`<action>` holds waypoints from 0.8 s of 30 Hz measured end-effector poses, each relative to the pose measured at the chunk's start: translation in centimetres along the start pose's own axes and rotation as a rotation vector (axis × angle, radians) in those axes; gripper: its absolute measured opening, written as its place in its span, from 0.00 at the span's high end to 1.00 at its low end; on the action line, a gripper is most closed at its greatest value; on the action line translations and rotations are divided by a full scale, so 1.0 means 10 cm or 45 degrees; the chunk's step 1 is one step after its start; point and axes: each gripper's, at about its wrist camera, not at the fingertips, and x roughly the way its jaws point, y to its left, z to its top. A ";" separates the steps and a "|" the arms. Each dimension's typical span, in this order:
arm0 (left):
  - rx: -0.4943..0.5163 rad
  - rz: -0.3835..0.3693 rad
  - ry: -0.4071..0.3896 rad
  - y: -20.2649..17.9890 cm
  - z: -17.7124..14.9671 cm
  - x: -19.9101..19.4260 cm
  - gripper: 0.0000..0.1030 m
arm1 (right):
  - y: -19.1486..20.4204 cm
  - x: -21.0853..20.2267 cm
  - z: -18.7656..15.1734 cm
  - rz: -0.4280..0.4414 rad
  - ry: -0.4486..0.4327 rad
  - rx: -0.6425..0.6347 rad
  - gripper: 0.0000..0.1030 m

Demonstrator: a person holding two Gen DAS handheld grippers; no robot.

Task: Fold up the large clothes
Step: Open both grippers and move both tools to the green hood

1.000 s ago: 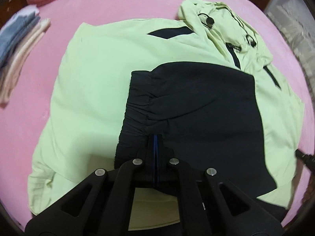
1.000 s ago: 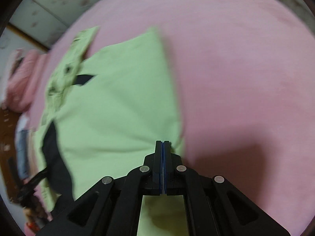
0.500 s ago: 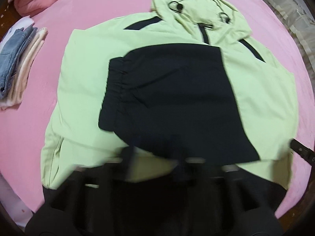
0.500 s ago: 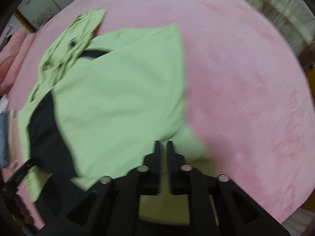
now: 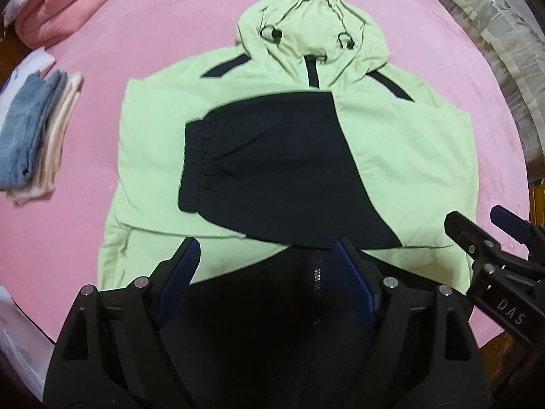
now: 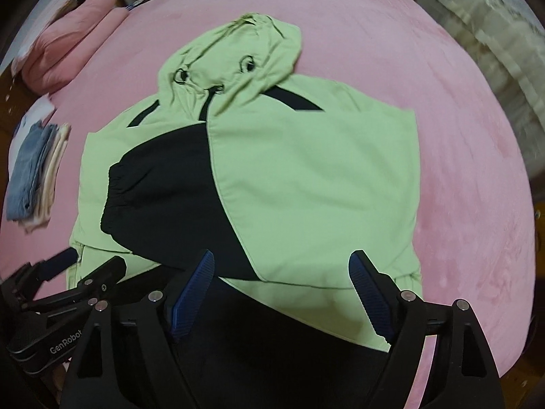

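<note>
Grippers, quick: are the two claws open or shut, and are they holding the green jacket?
Left gripper: open, just opened, holding nothing.
Right gripper: open, just opened, holding nothing; the jacket lies free below.

Bedroom, pink bed (image 5: 170,34), folded clothes (image 5: 30,129)

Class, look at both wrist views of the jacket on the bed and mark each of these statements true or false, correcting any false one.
1. Both sleeves lie folded across the jacket front. True.
2. The left gripper is clamped on a black cuff. False: its jaws stand open with nothing between the pads.
3. The hood lies at the far end, away from the grippers. True.
4. The right gripper holds the green hem. False: it is open and empty.
5. The stack of folded clothes lies on top of the jacket. False: it lies apart, on the pink bed cover.
</note>
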 end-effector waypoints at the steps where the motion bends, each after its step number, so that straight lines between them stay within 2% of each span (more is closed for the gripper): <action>1: 0.006 0.000 -0.005 0.01 0.03 -0.02 0.24 | 0.02 -0.02 0.02 0.006 0.005 -0.004 0.19; 6: 0.069 -0.009 -0.002 0.06 0.32 -0.13 0.24 | 0.02 0.02 0.29 0.052 0.053 -0.009 0.19; 8: 0.107 -0.020 0.003 0.08 0.49 -0.17 0.24 | 0.02 0.02 0.46 0.059 0.053 -0.024 0.19; 11: 0.145 -0.053 0.045 0.18 0.90 -0.23 0.24 | -0.02 0.02 0.82 0.142 0.088 -0.052 0.19; 15: 0.227 -0.068 0.020 0.36 1.62 -0.44 0.24 | -0.15 -0.12 1.50 0.210 0.124 -0.149 0.19; 18: 0.282 -0.040 0.005 0.52 2.25 -0.58 0.24 | -0.32 -0.28 2.08 0.246 0.116 -0.131 0.17; 22: 0.331 0.010 -0.018 0.64 3.06 -0.65 0.24 | -0.59 -0.47 2.94 0.278 0.013 -0.112 0.16; 24: 0.310 -0.026 -0.079 0.71 3.44 -0.65 0.24 | -0.73 -0.48 3.35 0.283 -0.036 -0.066 0.15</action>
